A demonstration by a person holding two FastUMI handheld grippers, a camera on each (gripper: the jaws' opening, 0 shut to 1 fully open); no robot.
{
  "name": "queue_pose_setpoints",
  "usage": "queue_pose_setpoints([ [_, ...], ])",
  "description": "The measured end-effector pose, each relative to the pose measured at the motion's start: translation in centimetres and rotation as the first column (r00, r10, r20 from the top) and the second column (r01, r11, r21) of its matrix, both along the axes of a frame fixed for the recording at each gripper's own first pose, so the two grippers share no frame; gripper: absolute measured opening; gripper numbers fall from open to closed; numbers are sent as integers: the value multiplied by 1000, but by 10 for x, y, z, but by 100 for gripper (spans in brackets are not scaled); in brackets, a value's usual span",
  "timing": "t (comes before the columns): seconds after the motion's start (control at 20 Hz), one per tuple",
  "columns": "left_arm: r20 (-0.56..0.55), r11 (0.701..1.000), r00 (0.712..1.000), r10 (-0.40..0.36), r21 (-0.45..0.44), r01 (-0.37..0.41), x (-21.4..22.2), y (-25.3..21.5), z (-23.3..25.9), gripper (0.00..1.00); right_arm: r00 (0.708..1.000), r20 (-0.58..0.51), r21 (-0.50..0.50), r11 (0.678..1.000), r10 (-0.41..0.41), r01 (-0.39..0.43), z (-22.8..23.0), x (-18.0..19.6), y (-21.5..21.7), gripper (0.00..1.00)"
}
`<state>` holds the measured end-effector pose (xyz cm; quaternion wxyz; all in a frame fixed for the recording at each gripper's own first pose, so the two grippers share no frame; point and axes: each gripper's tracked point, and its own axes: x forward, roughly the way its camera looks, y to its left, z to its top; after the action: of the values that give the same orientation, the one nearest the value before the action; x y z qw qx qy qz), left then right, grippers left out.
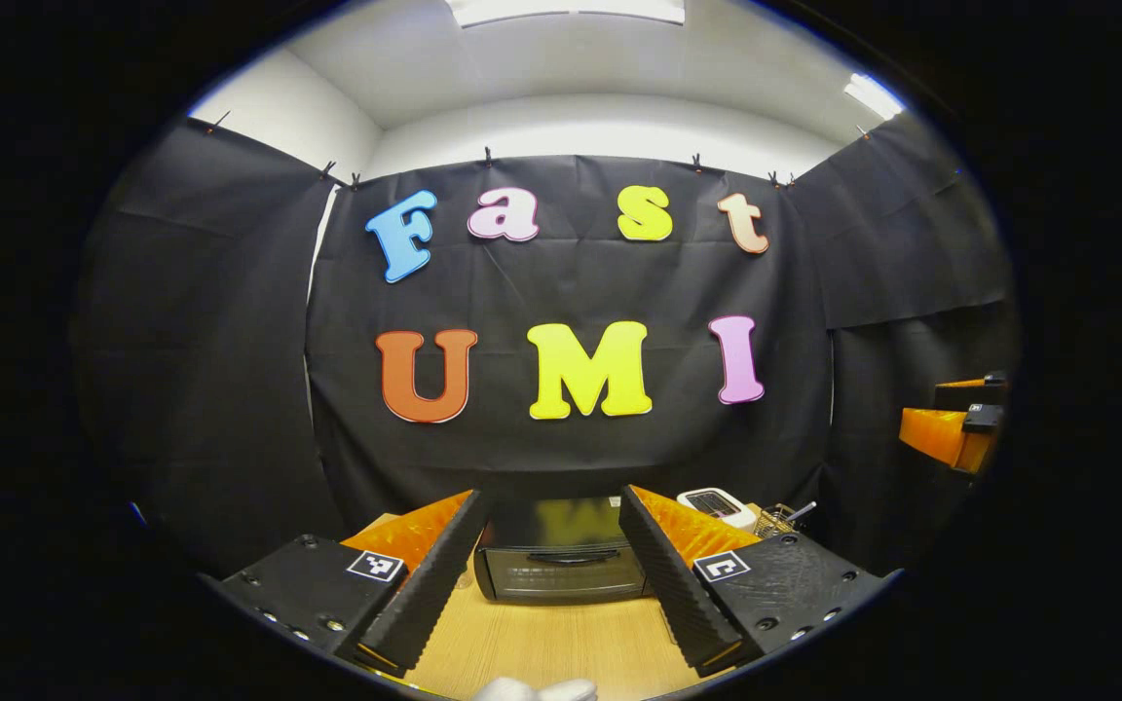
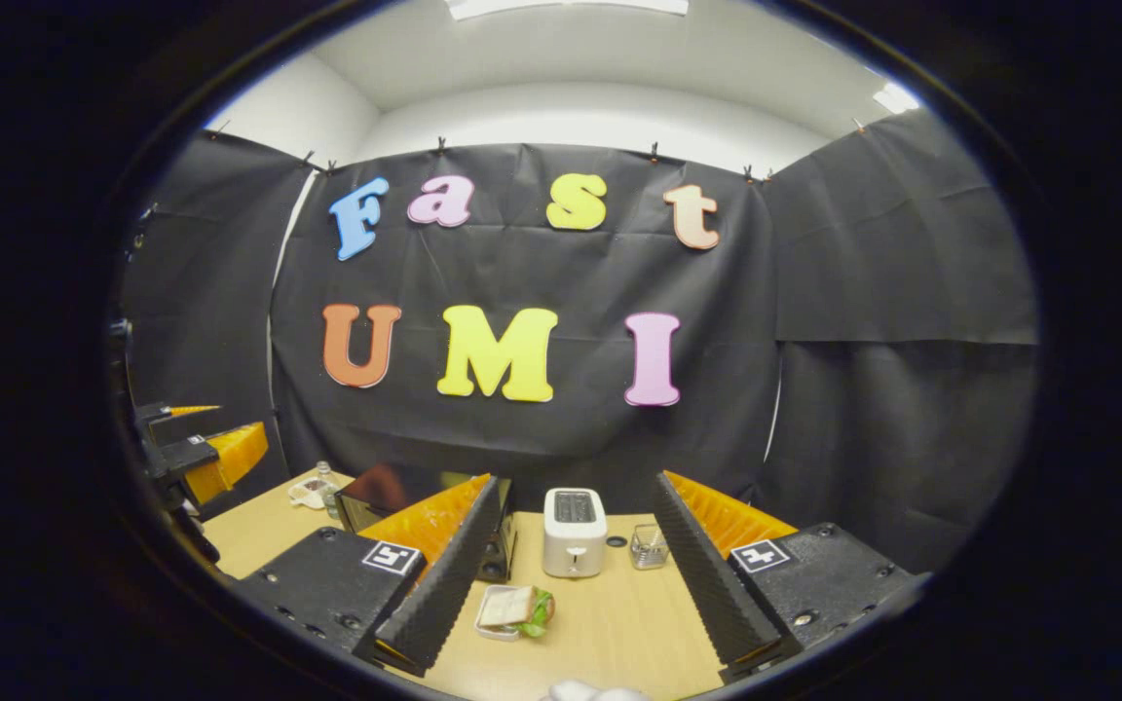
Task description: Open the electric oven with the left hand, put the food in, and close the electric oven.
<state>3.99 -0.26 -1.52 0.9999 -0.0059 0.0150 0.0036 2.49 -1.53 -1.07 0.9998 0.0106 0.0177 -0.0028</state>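
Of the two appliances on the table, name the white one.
The toaster, upright with its slot on top, is the white one. The electric oven is black, low and wide, its door shut.

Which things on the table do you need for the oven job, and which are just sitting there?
Needed:
electric oven, door shut
sandwich in its dish
left gripper, fingers apart
right gripper, fingers apart

Just sitting there:
white toaster
small wire basket
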Motion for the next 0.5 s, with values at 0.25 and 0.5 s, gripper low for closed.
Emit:
queue_pose_setpoints([
  [0.25, -37, 1000, 999, -7, 16, 7, 51, -16, -48, 92, 998, -31, -12, 999, -46, 46, -9, 2, -20, 100],
  [0.5, -106, 1000, 994, -19, 23, 22, 120, -37, -114, 95, 988, -44, -51, 988, -148, 146, -10, -8, -56, 100],
])
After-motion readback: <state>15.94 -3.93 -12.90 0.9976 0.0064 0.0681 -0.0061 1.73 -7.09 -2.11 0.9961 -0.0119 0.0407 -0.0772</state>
